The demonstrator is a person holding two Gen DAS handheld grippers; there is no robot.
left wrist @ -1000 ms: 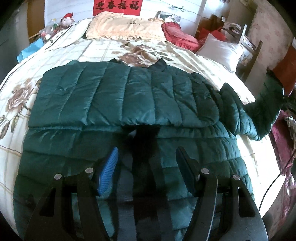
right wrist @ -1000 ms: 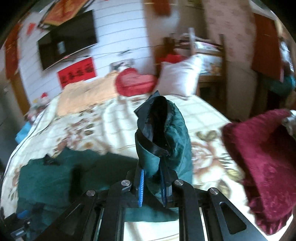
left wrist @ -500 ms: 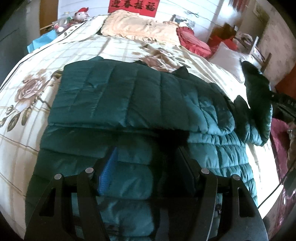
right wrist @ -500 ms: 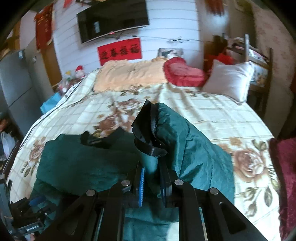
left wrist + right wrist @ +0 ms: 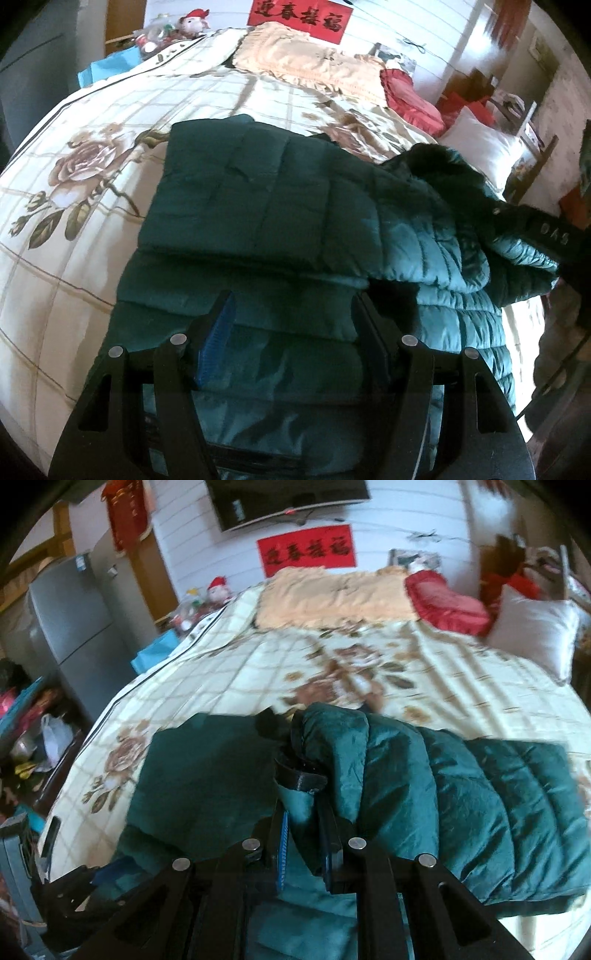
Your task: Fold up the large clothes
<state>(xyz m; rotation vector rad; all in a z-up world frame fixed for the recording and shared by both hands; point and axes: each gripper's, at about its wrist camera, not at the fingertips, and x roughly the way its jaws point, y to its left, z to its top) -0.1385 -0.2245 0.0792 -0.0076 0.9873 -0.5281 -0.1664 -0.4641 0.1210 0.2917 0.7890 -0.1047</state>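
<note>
A dark green quilted down jacket [image 5: 280,206] is seen spread across a bed [image 5: 74,206] covered in a cream checked spread printed with brown roses. One sleeve has been laid flat across the jacket's body, just ahead of the left hand-held gripper [image 5: 295,343], whose jaws are held apart over the padded fabric; its blue-padded finger [image 5: 218,347] is seen at the left and its dark finger at the right, with the quilted fabric lying in the gap between them and no grip visible. Whether the fingertips rest on the cloth cannot be told.

In the right wrist view, the right hand-held gripper [image 5: 304,834] is clenched on the jacket's other sleeve [image 5: 424,794], pinched near its dark-lined cuff [image 5: 303,775]. The cuff stands up directly ahead of the fingers, while the rest of the sleeve is draped to the gripper's right, over the jacket's body. From the left gripper's camera, that raised sleeve is seen arching at the far right, beside a dark part of the other gripper.

Further ahead of both grippers, a peach pillow [image 5: 332,594], a red cushion [image 5: 447,605] and a white pillow [image 5: 535,635] are lined along the head of the bed. A red banner [image 5: 306,554] is fixed to the white wall under a wall-mounted television [image 5: 288,498], and a grey refrigerator [image 5: 70,627] stands off to the left.
</note>
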